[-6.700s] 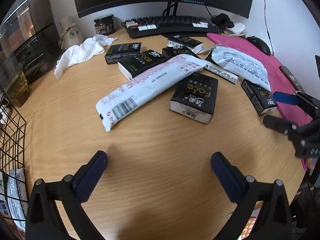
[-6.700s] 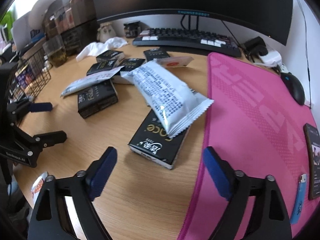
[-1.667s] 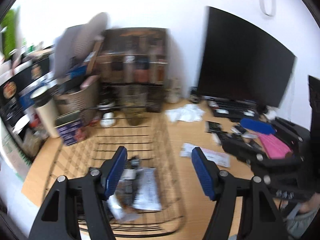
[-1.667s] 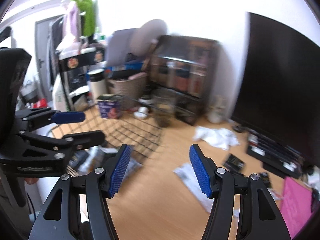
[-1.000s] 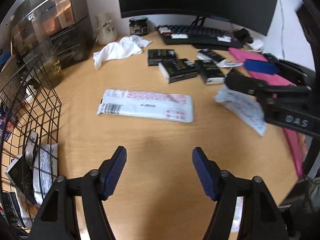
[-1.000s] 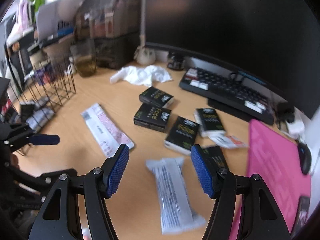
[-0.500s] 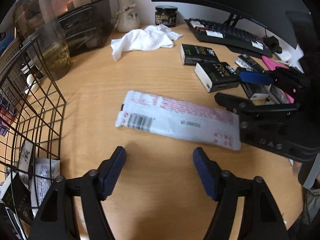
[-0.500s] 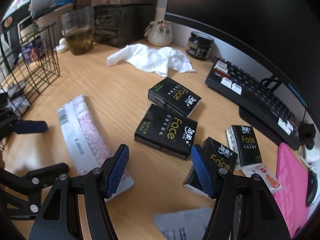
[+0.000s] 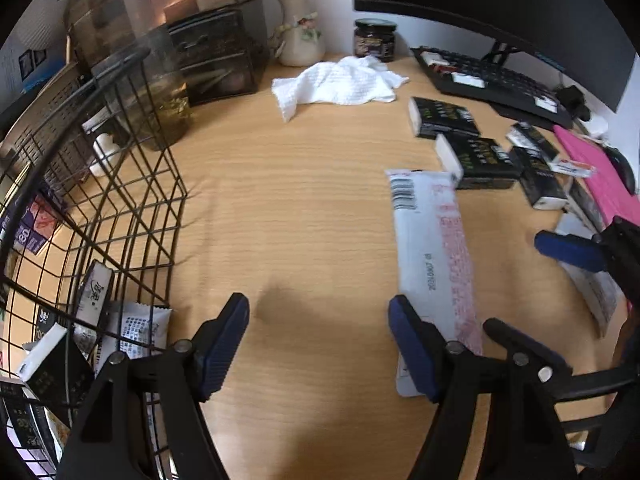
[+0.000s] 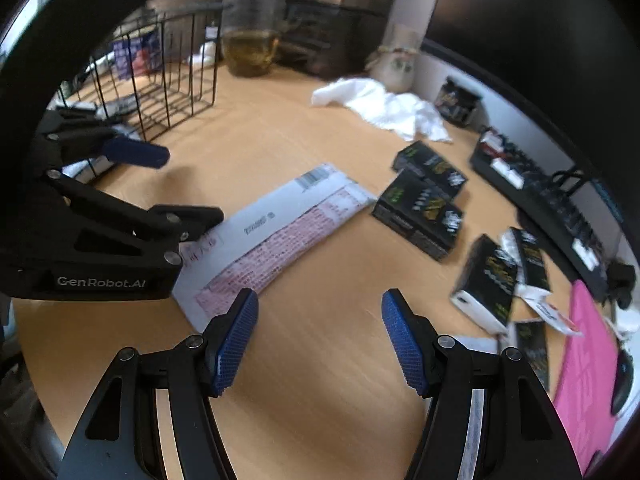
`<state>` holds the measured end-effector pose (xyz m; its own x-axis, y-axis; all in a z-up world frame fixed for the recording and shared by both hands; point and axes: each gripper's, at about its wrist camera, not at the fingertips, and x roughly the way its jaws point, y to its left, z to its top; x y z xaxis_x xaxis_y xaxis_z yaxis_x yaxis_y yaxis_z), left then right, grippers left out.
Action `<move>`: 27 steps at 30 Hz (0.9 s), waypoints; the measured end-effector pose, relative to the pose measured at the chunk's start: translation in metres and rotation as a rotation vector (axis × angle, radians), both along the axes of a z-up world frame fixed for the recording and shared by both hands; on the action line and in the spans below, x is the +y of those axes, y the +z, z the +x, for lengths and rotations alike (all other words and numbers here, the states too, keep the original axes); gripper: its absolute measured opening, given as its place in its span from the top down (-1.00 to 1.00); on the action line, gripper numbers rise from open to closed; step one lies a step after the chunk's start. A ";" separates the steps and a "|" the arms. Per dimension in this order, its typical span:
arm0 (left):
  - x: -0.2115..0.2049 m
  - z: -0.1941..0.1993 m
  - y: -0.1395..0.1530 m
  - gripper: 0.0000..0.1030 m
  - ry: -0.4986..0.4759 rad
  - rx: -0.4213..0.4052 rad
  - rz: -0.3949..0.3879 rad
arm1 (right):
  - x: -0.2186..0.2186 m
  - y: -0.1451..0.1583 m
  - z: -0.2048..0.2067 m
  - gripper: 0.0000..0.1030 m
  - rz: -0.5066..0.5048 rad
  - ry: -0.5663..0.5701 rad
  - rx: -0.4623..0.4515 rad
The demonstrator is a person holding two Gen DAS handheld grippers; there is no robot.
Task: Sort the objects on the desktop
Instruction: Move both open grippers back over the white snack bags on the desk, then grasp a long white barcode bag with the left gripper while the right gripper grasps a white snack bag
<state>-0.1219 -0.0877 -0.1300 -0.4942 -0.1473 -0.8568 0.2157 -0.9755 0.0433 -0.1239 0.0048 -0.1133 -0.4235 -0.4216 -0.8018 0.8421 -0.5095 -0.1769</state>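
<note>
Left claw (image 9: 318, 340) and right claw (image 10: 319, 336) both gape apart, empty, ribbed blue pads flanking a long flat white packet (image 9: 434, 256) on the woodgrain surface (image 9: 304, 208).

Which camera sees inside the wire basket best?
The left wrist view: the basket is close, and packets lying inside show through its wires. The right wrist view shows the basket farther off and blurred, partly behind the left tongs, its contents hard to tell.
</note>
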 end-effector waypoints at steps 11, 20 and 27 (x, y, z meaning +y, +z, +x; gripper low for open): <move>0.050 -0.024 0.002 -0.48 -0.134 0.006 0.047 | 0.107 0.030 -0.026 -0.24 -0.099 -0.169 -0.002; 0.062 -0.042 -0.011 -0.51 -0.142 -0.008 0.055 | 0.121 0.000 -0.039 -0.24 -0.100 -0.166 -0.075; 0.061 -0.038 -0.012 -0.47 -0.173 0.006 0.049 | 0.107 -0.011 -0.040 -0.24 -0.094 -0.141 -0.094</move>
